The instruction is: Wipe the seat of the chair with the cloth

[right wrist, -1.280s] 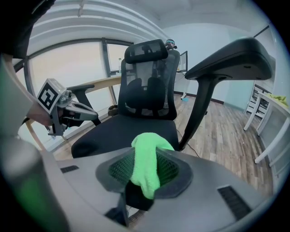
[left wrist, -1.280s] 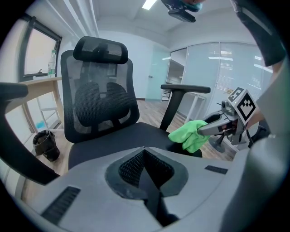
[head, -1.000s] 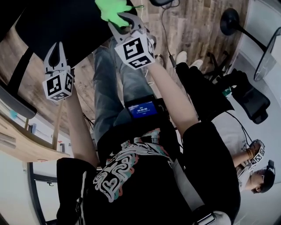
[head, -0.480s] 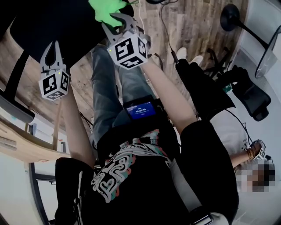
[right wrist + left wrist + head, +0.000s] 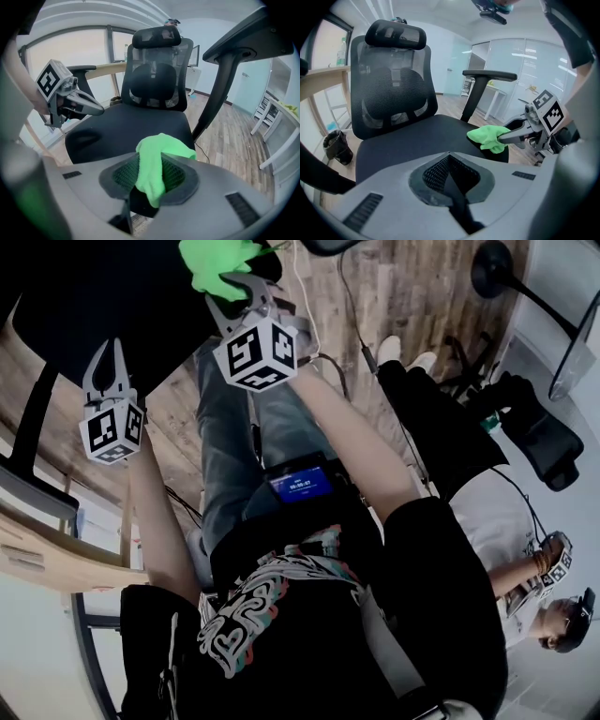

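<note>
Over seat (image 5: 408,136), R tongs (image 5: 151,178), clamped on cloth (image 5: 161,149), shifted left vs before; L tongs (image 5: 449,158) together.

We see a bright green cloth (image 5: 158,161), crumpled and folded over itself, pinched in the right gripper (image 5: 242,289) at the lower centre of the right gripper view. It hangs over the front edge of the black padded chair seat (image 5: 126,124), mid-frame, perhaps just touching it.
</note>
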